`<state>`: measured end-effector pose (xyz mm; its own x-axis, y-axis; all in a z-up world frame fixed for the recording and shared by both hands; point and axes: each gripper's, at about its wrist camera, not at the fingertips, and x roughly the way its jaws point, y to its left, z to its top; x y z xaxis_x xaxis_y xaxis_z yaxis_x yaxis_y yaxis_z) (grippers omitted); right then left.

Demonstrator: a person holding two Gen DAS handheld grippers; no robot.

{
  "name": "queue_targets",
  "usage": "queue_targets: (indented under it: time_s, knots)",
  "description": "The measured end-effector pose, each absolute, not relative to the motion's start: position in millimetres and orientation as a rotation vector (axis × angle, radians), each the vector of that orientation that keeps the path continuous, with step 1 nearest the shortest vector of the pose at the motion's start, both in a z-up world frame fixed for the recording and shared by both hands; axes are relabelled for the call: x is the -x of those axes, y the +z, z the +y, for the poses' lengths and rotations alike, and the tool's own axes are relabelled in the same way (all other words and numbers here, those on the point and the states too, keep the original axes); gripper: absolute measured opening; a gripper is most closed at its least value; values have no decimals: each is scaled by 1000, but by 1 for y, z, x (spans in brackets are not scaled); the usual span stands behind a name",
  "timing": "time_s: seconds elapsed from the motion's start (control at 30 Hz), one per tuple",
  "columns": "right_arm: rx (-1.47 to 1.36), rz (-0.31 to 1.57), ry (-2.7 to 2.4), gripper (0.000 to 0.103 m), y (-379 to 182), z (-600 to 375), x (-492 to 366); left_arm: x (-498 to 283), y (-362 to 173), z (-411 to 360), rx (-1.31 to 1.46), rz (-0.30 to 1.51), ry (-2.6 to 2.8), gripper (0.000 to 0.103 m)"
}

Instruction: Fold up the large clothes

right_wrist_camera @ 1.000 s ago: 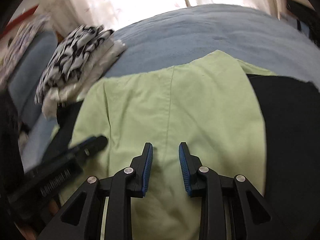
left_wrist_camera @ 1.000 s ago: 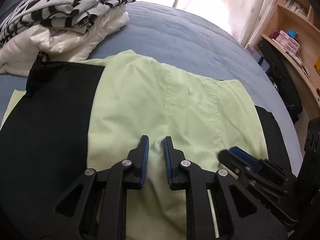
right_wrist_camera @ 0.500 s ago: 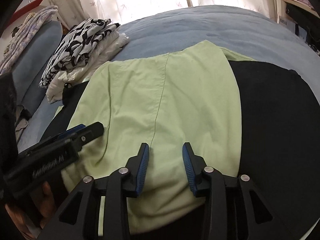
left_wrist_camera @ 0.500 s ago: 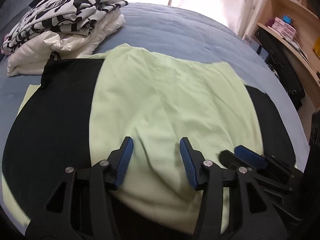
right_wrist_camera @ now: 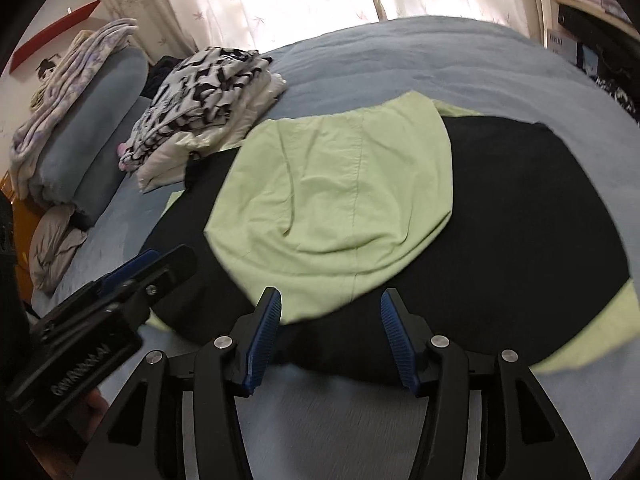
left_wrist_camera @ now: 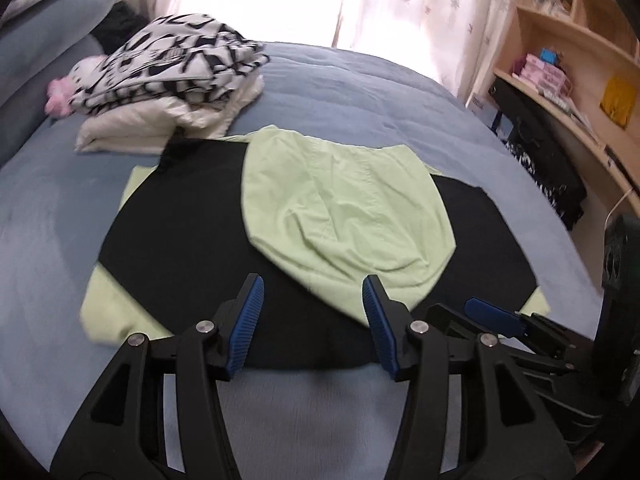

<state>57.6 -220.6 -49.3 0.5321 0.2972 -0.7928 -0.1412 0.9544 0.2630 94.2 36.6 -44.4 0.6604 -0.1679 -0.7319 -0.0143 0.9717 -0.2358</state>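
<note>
Both units off the fabric. Left hand-held gripper (left_wrist_camera: 312, 316) jaws have just been opening, now apart with nothing between them; right hand-held gripper (right_wrist_camera: 330, 334) same, gap empty. Black-and-green garment (left_wrist_camera: 200, 216) lies flat mid-bed on the blue bedspread (left_wrist_camera: 360, 92), its light-green panel (right_wrist_camera: 332, 200) folded over the black centre. Stack of folded clothes (left_wrist_camera: 172, 84) at 11 o'clock of it, touching its far corner.

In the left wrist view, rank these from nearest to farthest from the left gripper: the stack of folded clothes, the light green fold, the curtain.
From the left gripper:
1. Light green fold, just ahead of the jaws, lying on the black part of the garment.
2. Stack of folded clothes, farther back on the left of the bed.
3. Curtain, beyond the bed at the window.
</note>
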Motion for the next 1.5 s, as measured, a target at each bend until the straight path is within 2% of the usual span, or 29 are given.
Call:
queue_targets:
  time_s: [0.33,0.43,0.67,0.87,1.03,1.17,1.23,1.3,1.4,1.5]
  knots:
    - [-108,902,279,53,-2,-209,8,-18,-32,103,481,825,-45,50]
    - [-98,890,287,53,4,-204,16,-10,-45,119,575,837,-45,54]
    - [-103,913,303,53,-7,-202,4,-24,-101,137,716,903,-23,54]
    - [-116,948,325,39,-34,-198,-29,-49,-156,149,885,923,-1,54]
    - [-134,941,325,35,-51,-195,-65,-75,-168,157,916,855,24,54]
    - [-123,934,318,28,-62,-185,-99,-99,-174,170,950,824,31,54]
    - [-115,933,313,24,-65,-178,-118,-113,-173,177,933,792,45,48]
    - [-97,919,307,21,-71,-170,-141,-125,-172,184,909,780,73,30]
    - [-78,913,284,19,-84,-161,-169,-139,-164,185,850,743,102,12]
    - [-76,1021,274,16,-124,-156,-194,-141,-136,169,681,653,80,6]
